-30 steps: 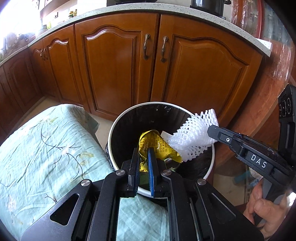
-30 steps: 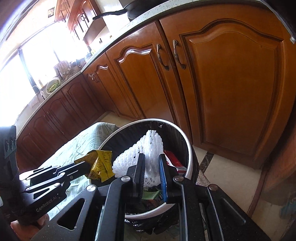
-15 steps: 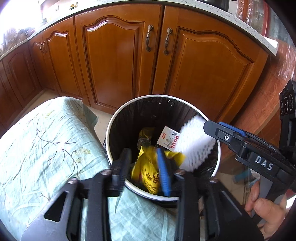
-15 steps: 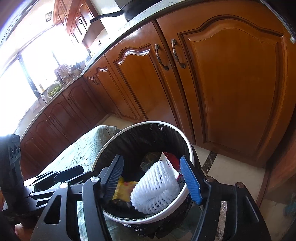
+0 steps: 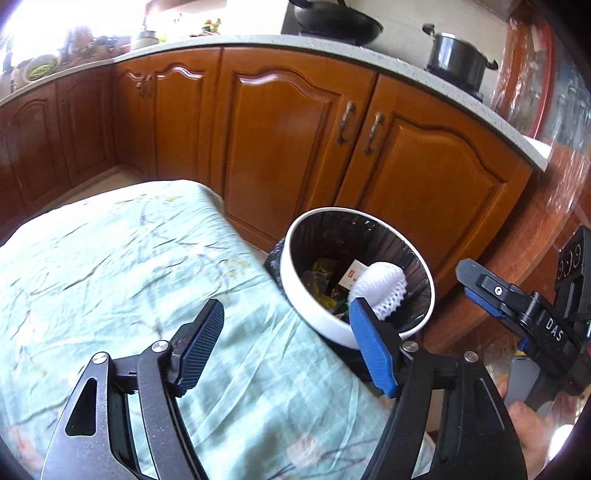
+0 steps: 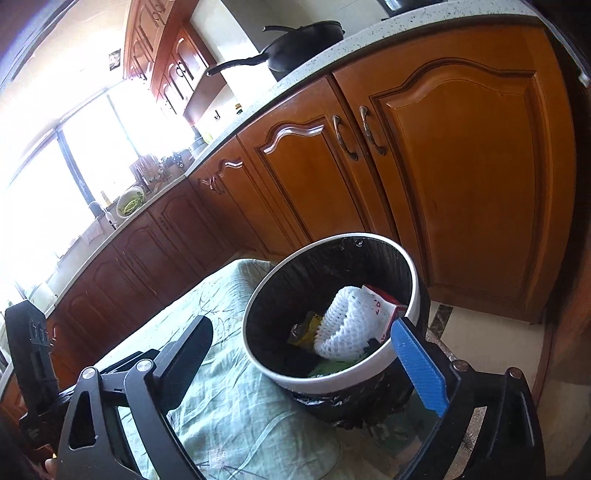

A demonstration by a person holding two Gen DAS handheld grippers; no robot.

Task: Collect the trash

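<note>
A white-rimmed trash bin (image 5: 314, 317) with a black liner stands on the floor beside the table; it also shows in the right wrist view (image 6: 280, 373). Inside lie a white foam net (image 5: 380, 288) (image 6: 343, 325), a yellow wrapper (image 5: 321, 267) (image 6: 306, 325) and a white-and-red carton (image 5: 352, 275) (image 6: 384, 299). My left gripper (image 5: 284, 350) is open and empty, above the table edge near the bin. My right gripper (image 6: 306, 354) is open and empty, just short of the bin; it shows at the right of the left wrist view (image 5: 491, 295).
A table with a pale green flowered cloth (image 5: 110, 277) (image 6: 229, 417) lies left of the bin. Wooden cabinets (image 5: 295, 147) (image 6: 461, 166) under a speckled counter stand behind the bin. A wok (image 5: 336, 24) and a pot (image 5: 458, 59) sit on the counter.
Both grippers have opened and pulled back and up from the bin. The yellow wrapper and the white foam net have dropped into the bin.
</note>
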